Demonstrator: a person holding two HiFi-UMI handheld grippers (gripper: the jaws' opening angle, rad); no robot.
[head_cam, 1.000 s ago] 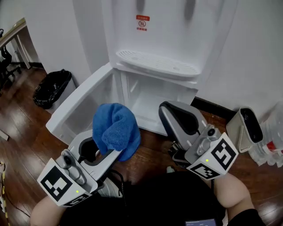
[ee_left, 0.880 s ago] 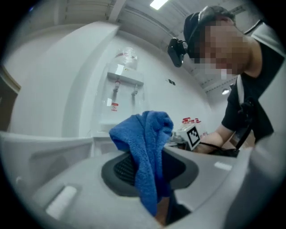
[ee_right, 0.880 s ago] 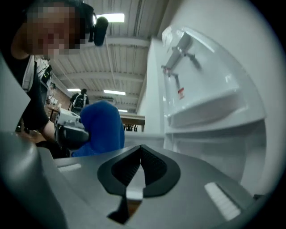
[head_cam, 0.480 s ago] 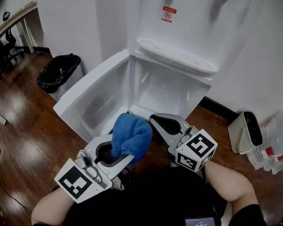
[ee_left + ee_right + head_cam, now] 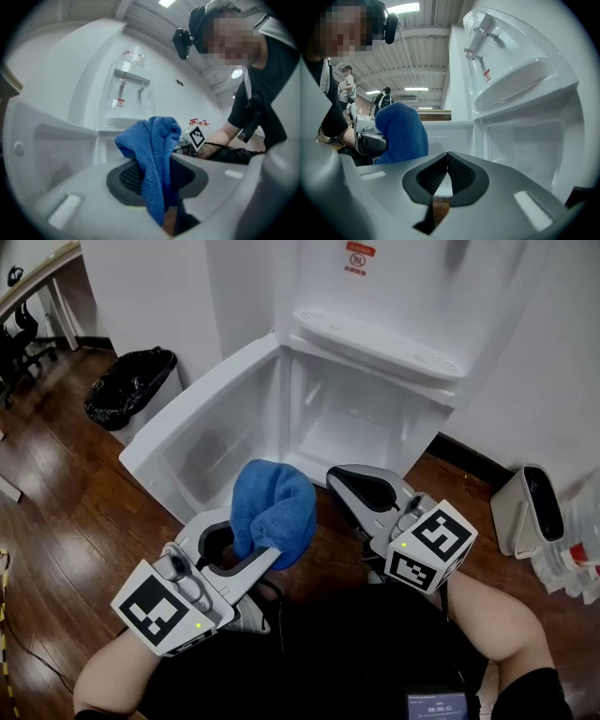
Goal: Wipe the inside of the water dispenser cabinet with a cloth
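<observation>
A blue terry cloth [image 5: 273,512] [image 5: 154,154] [image 5: 401,133] is bunched up and pinched in my left gripper [image 5: 246,542] [image 5: 157,180], which is shut on it just in front of the water dispenser. The white dispenser's lower cabinet [image 5: 361,423] [image 5: 534,145] stands open, its door [image 5: 202,442] swung out to the left. My right gripper [image 5: 361,491] [image 5: 447,164] is shut with nothing in it, its jaws meeting at the tips, to the right of the cloth and short of the cabinet opening.
A bin with a black bag [image 5: 127,385] stands left of the open door. A beige device [image 5: 530,512] and plastic bottles [image 5: 577,563] sit on the wooden floor at the right. The drip tray [image 5: 380,341] juts out above the cabinet opening.
Both grippers have sunk and the view has shifted toward the dispenser. The right gripper has turned and drawn in beside the cloth. The cloth stays held in the left gripper.
</observation>
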